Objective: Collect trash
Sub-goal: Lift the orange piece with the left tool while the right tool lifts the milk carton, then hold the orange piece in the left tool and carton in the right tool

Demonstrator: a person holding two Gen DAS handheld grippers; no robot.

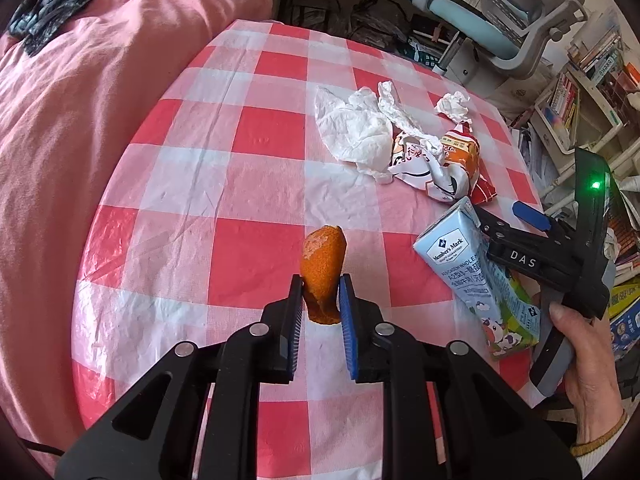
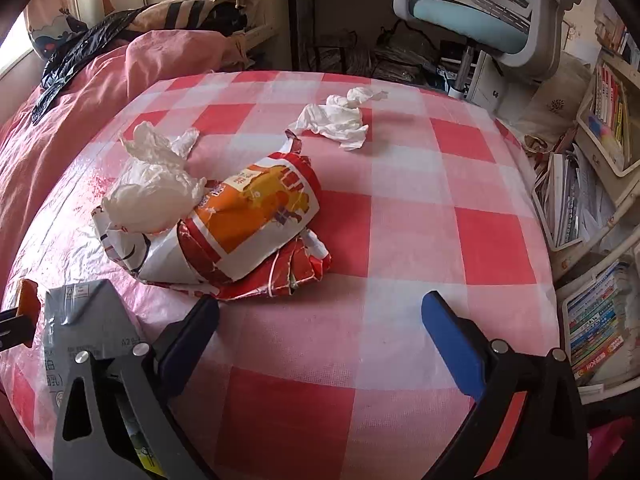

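My left gripper (image 1: pixel 320 284) is shut on a strip of orange peel (image 1: pixel 324 260), held just above the red-and-white checked tablecloth (image 1: pixel 248 216). A hand holds my right gripper (image 2: pixel 320 304) wide open over bare cloth, with nothing between its fingers. A pale blue milk carton (image 1: pixel 460 264) lies outside its left finger (image 2: pixel 188 336), close against it. Ahead of the right gripper sit a crumpled orange-and-red wrapper (image 2: pixel 248 220), a white tissue wad (image 2: pixel 152 192) on its left end, and another tissue (image 2: pixel 340 120) farther back.
Pink bedding (image 1: pixel 80 120) with a black plastic bag (image 1: pixel 52 4) borders the table on the left. A grey-and-blue office chair (image 2: pixel 480 12) stands behind the far edge. Shelves of books (image 2: pixel 600 120) line the right side.
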